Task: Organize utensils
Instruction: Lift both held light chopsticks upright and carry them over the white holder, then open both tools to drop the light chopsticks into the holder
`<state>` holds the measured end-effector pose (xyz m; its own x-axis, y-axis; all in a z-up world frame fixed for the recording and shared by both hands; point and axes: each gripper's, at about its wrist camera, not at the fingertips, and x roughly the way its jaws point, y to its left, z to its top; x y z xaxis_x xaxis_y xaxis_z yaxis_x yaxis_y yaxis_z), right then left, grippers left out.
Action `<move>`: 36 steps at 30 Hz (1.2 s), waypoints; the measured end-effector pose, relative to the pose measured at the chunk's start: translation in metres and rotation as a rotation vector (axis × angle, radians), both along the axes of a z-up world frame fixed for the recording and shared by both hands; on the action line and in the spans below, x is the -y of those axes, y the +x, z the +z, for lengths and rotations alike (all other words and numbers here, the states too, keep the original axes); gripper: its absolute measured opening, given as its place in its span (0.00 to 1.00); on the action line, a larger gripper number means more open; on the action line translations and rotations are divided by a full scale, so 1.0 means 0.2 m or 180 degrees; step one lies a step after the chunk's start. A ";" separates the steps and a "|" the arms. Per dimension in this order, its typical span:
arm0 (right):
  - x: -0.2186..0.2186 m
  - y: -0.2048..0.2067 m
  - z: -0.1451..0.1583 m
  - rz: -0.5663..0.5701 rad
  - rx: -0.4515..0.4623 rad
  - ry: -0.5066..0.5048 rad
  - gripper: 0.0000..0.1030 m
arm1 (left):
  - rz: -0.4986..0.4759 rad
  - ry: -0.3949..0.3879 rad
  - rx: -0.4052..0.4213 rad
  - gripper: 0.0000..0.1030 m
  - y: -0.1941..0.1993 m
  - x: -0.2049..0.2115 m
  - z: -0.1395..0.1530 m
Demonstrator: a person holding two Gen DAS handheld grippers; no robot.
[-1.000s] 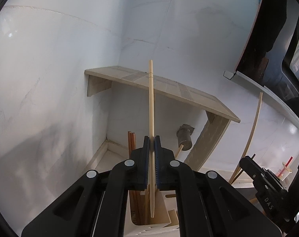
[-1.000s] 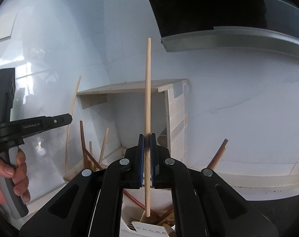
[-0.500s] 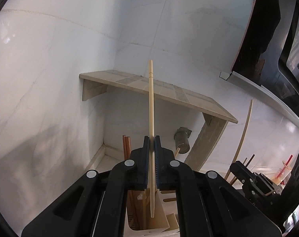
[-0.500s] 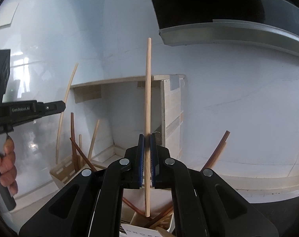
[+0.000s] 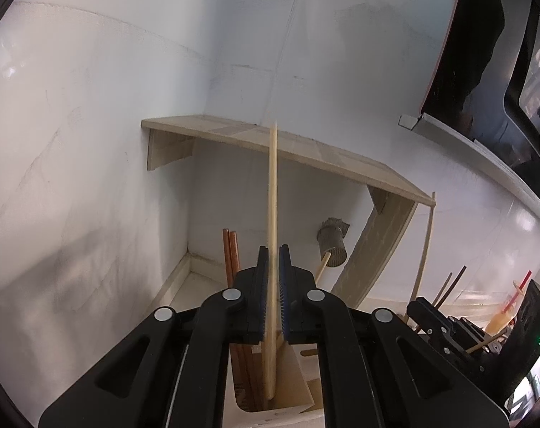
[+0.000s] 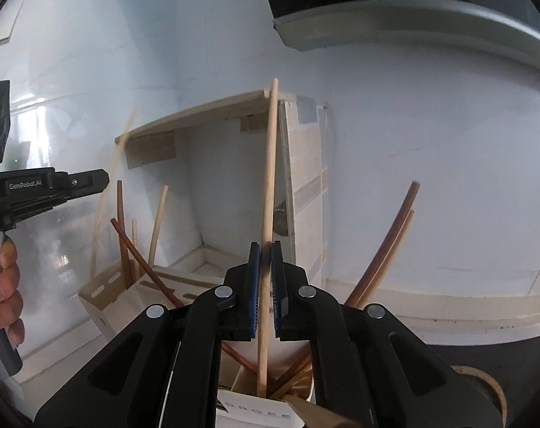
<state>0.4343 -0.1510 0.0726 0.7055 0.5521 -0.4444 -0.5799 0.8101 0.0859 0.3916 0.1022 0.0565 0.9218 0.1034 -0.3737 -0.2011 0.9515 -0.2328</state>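
Observation:
My left gripper (image 5: 274,260) has just opened; a light wooden chopstick (image 5: 272,214) stands between its parted jaws, blurred, its lower end in the wooden holder box (image 5: 291,388) below. Two reddish chopsticks (image 5: 231,253) stand in that box. My right gripper (image 6: 265,256) has also opened a little; a light chopstick (image 6: 270,185) stands between its jaws, its lower end in a white container (image 6: 255,410) that holds several brown chopsticks (image 6: 387,239).
A wooden shelf (image 5: 305,146) is fixed in the white wall corner, with a grey brush (image 5: 332,242) under it. The other gripper and hand (image 6: 6,271) show at left in the right wrist view. A wooden holder box (image 6: 102,296) with chopsticks stands there.
Both grippers came down toward their containers. Their jaws have parted slightly and both chopsticks have slid down, blurred, between the jaws.

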 end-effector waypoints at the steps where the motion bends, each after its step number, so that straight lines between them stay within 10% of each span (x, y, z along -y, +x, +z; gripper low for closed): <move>1: 0.00 0.00 -0.01 0.0010 -0.0016 -0.0008 0.07 | -0.0001 0.0003 -0.0004 0.06 0.00 0.00 0.00; 6: -0.01 0.03 -0.03 -0.0009 -0.0087 -0.0028 0.08 | 0.0015 -0.0016 -0.0042 0.06 -0.01 -0.02 -0.01; 9: 0.00 0.03 -0.01 -0.0018 -0.0110 0.0009 0.37 | 0.0035 -0.0031 -0.0047 0.10 -0.02 -0.03 -0.01; 21: -0.04 -0.04 0.06 0.0067 -0.0130 -0.0159 0.39 | -0.0013 0.0062 -0.0209 0.22 -0.06 0.00 0.00; 36: 0.03 -0.10 0.17 0.0005 -0.0225 -0.0319 0.67 | -0.0121 0.0124 -0.0480 0.72 -0.15 0.08 -0.03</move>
<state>0.4148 -0.1571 0.1070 0.6697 0.5034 -0.5459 -0.5765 0.8159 0.0452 0.3607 0.0866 0.0502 0.8591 0.0868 -0.5045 -0.1947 0.9668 -0.1653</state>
